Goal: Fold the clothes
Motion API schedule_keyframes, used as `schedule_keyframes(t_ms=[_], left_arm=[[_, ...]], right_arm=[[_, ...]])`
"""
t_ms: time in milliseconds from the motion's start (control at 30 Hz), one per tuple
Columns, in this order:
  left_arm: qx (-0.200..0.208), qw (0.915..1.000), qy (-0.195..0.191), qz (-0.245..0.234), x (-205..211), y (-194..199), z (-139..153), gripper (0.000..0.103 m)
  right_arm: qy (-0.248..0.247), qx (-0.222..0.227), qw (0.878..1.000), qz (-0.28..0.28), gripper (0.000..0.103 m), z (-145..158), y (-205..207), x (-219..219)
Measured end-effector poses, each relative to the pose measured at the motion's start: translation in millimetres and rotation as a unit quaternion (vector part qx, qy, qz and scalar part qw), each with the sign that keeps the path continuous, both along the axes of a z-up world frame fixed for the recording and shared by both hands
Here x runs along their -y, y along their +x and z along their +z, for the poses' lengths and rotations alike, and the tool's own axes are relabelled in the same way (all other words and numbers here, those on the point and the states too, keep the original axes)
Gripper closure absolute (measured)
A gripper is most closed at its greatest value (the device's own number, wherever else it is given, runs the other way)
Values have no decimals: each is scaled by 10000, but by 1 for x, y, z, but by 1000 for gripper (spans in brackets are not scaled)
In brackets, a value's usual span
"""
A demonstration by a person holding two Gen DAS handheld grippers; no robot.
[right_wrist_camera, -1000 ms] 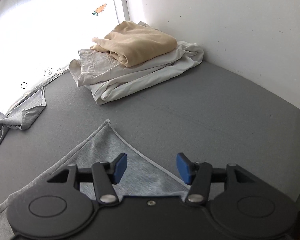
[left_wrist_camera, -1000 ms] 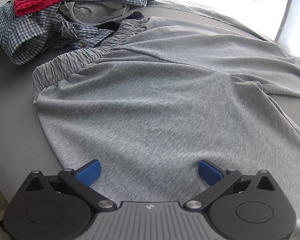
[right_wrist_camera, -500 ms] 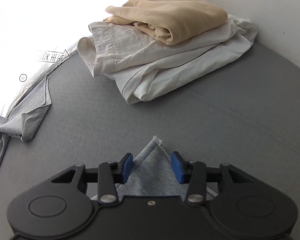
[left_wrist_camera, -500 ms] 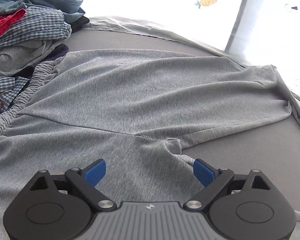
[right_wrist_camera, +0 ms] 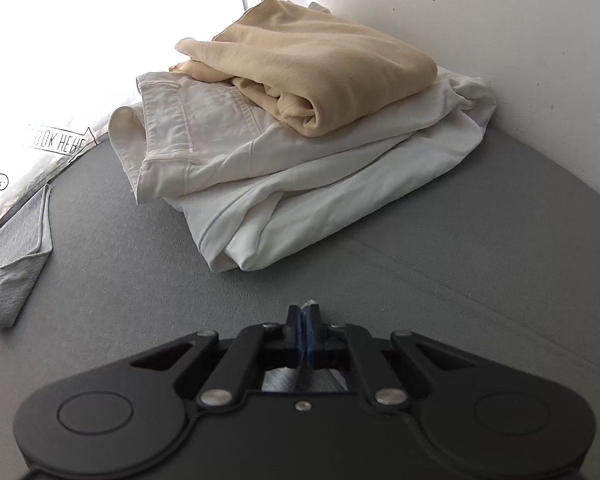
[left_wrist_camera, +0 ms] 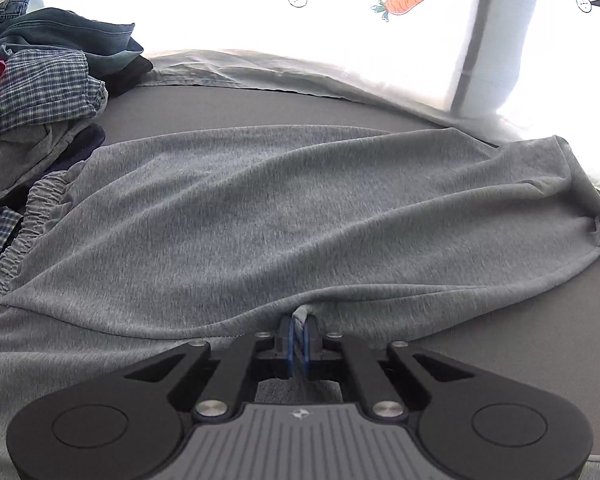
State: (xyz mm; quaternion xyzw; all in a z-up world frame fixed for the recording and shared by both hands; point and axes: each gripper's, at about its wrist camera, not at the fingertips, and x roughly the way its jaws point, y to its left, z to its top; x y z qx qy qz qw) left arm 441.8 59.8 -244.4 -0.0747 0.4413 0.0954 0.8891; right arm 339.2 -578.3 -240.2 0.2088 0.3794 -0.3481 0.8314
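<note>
Pinching grey shorts (left_wrist_camera: pixel 260 208), both hand-held grippers low.

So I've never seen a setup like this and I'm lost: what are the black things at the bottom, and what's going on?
Each picture comes from a camera on a hand-held two-finger gripper, looking along its fingers. There is no robot arm; a person holds one gripper per hand. The left gripper is shut on a fold of the grey shorts spread on the grey surface, beside an unfolded clothes pile. The right gripper pinches a corner of grey fabric. Ahead lies a folded stack.
</note>
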Motion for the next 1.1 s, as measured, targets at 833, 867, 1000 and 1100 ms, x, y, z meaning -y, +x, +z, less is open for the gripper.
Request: schedule_keyframes(t_ms=[833, 867, 1000, 1100], left_arm=[[-296, 9981, 426, -338, 11, 56, -8, 27], [-262, 9980, 459, -355, 13, 55, -10, 24], [-250, 9984, 426, -272, 10, 53, -14, 15], [-283, 9990, 303, -170, 4, 55, -16, 10]], right_arm=[[425, 634, 9791, 1884, 61, 38, 180, -137], [426, 594, 9775, 1981, 61, 38, 184, -143], [484, 421, 9748, 2136, 61, 31, 197, -152], [407, 282, 9756, 2139, 77, 26, 201, -155]])
